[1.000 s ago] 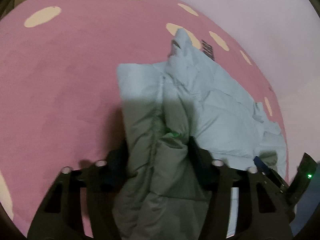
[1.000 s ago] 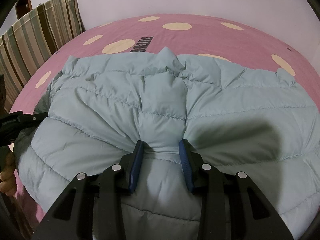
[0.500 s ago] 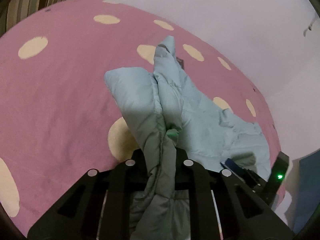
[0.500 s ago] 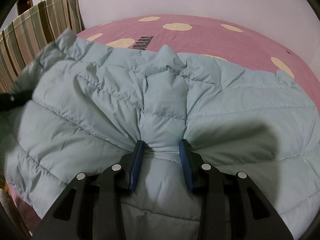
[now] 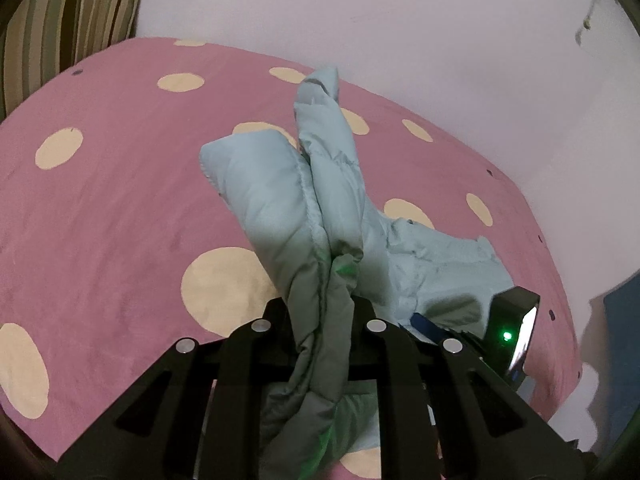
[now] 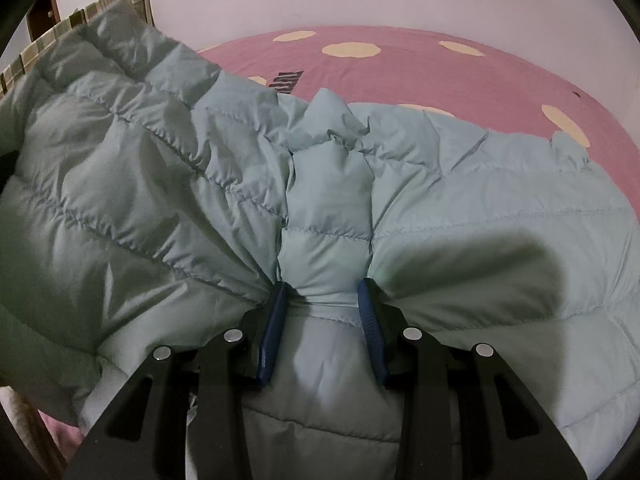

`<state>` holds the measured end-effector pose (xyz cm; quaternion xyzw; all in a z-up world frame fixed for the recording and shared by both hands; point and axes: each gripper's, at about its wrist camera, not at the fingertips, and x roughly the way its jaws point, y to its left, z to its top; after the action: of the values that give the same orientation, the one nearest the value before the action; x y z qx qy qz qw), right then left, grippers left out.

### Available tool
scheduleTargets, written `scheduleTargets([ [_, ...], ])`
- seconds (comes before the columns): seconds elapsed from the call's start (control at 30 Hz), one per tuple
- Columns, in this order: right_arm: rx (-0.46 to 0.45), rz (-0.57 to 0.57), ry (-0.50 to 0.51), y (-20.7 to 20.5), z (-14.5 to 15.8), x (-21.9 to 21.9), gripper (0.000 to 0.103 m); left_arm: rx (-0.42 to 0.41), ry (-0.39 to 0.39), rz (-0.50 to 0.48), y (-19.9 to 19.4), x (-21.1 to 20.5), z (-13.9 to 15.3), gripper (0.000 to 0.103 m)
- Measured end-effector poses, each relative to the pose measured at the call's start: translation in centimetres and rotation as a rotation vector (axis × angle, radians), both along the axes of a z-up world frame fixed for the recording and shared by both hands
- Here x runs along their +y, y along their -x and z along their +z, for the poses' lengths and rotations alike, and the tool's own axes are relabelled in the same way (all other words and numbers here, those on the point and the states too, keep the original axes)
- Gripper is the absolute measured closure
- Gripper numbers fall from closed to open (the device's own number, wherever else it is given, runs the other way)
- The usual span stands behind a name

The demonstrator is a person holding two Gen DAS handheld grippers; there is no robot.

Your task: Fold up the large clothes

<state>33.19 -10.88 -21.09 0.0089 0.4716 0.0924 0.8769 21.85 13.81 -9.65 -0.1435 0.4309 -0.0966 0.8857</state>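
A pale blue quilted puffer jacket (image 6: 460, 208) lies on a pink bed cover with cream dots (image 5: 100, 216). My left gripper (image 5: 320, 312) is shut on a bunched edge of the jacket (image 5: 304, 208) and holds it lifted off the bed, so the fabric stands up in front of the camera. My right gripper (image 6: 325, 300) is shut on a fold of the jacket near its lower edge, blue pads (image 6: 272, 328) pressing the fabric. In the right wrist view the jacket's left side (image 6: 100, 152) is raised and curling over.
A striped cushion or headboard (image 5: 60, 20) stands at the bed's far left. A pale wall (image 5: 400, 32) runs behind the bed. My right gripper's body with a green light (image 5: 508, 336) shows in the left wrist view. Printed lettering (image 6: 288, 80) marks the cover.
My left gripper has lifted its part of the jacket higher off the bed, and its jaws have closed tighter. In the right wrist view the jacket's left side has risen. The right gripper has stayed put.
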Motion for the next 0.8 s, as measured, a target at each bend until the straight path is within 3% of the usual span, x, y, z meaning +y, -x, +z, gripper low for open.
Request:
scheduleTargets([
  [0.4, -0.045, -0.03, -0.02, 1.0, 2.9, -1.6, 0.063, -0.023, -0.073, 0.02, 0.8, -3.6, 0.5, 0.09],
  [0.5, -0.074, -0.057, -0.007, 1.7, 4.2, -3.1, 0.058, -0.031, -0.079, 0.006, 0.9, -4.8, 0.7, 0.09],
  [0.8, -0.113, -0.178, 0.021, 3.3, 5.8, -9.3, 0.058, -0.046, -0.12, -0.058, 1.2, -9.8, 0.8, 0.09],
])
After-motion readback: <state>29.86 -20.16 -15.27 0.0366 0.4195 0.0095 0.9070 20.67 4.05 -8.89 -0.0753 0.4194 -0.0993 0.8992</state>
